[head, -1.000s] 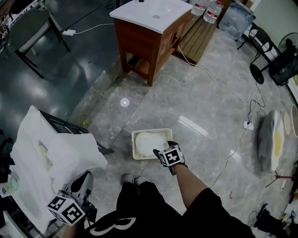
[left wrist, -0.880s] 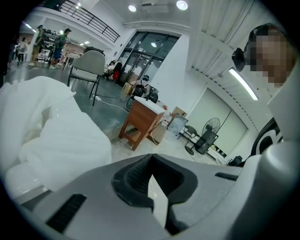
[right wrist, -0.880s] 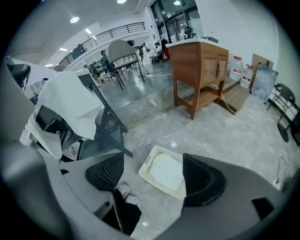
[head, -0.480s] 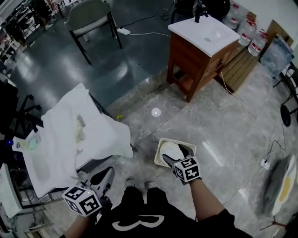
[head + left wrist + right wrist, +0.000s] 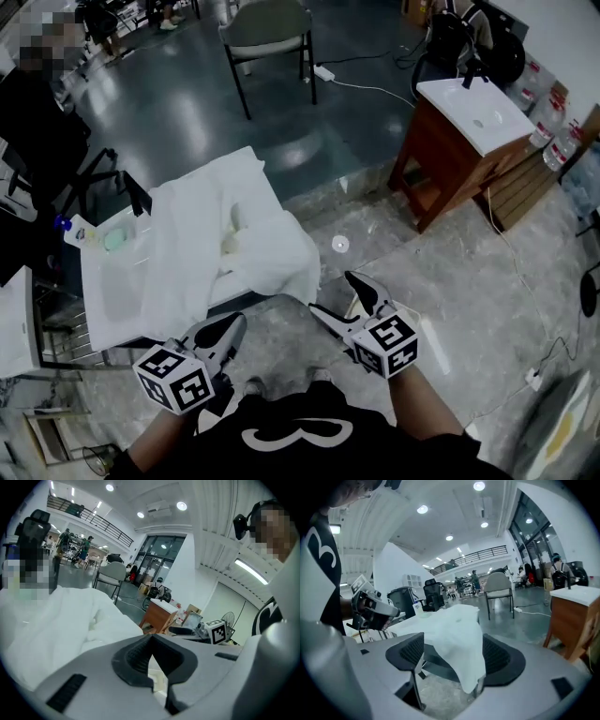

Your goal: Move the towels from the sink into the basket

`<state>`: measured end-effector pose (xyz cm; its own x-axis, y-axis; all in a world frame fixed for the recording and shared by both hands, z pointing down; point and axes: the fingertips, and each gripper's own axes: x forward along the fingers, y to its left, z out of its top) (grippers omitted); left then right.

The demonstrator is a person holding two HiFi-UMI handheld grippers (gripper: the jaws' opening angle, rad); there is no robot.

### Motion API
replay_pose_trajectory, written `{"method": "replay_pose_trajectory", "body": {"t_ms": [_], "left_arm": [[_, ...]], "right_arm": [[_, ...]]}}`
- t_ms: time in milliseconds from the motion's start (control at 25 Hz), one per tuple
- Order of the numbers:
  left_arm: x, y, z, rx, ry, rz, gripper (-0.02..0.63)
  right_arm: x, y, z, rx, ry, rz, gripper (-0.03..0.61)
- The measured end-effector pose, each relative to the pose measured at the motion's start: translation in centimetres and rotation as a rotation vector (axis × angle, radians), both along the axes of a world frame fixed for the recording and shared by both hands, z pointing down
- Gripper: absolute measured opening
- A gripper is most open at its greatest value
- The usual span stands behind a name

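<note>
Several white towels (image 5: 202,248) heaped, glossy floor (image 5: 441,272), wooden vanity (image 5: 450,164), chair (image 5: 267,26)

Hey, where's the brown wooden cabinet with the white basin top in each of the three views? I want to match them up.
Head view: the brown wooden cabinet stands at the upper right.
Left gripper view: the cabinet is near the middle, small and far off.
Right gripper view: the cabinet is at the right edge, partly cut off.
Shared landmark: the heap of white towels lies left of the cabinet in all three.

Cloth towels (image 5: 202,253), glossy floor (image 5: 450,281), wood cabinet (image 5: 441,169) w/ glossy wht top (image 5: 478,108)
</note>
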<state>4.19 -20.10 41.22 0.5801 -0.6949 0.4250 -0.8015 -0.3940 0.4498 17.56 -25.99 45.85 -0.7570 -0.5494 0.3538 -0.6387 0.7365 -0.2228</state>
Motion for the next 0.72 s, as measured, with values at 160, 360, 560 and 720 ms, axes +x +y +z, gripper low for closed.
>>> {"method": "replay_pose_trajectory", "body": {"t_ms": [160, 360, 560, 720], "left_arm": [[-6.3, 1.6, -0.7, 0.024, 0.003, -0.054, 0.005], [-15.0, 3.9, -2.2, 0.059, 0.019, -0.134, 0.005], [-23.9, 6.6, -2.3, 0.075, 0.033, -0.208, 0.005], [-28.5, 9.0, -2.3, 0.081, 0.038, -0.224, 0.005]], "right_arm": [[-8.2, 1.8, -2.4, 0.035, -0.012, -0.077, 0.370], [-19.1, 4.8, -2.7, 0.037, 0.029, -0.204, 0.370], [-28.6, 7.0, -0.3, 0.006, 0.106, -0.281, 0.370], [-33.4, 7.9, 2.8, -0.045, 0.178, -0.279, 0.370]]}}
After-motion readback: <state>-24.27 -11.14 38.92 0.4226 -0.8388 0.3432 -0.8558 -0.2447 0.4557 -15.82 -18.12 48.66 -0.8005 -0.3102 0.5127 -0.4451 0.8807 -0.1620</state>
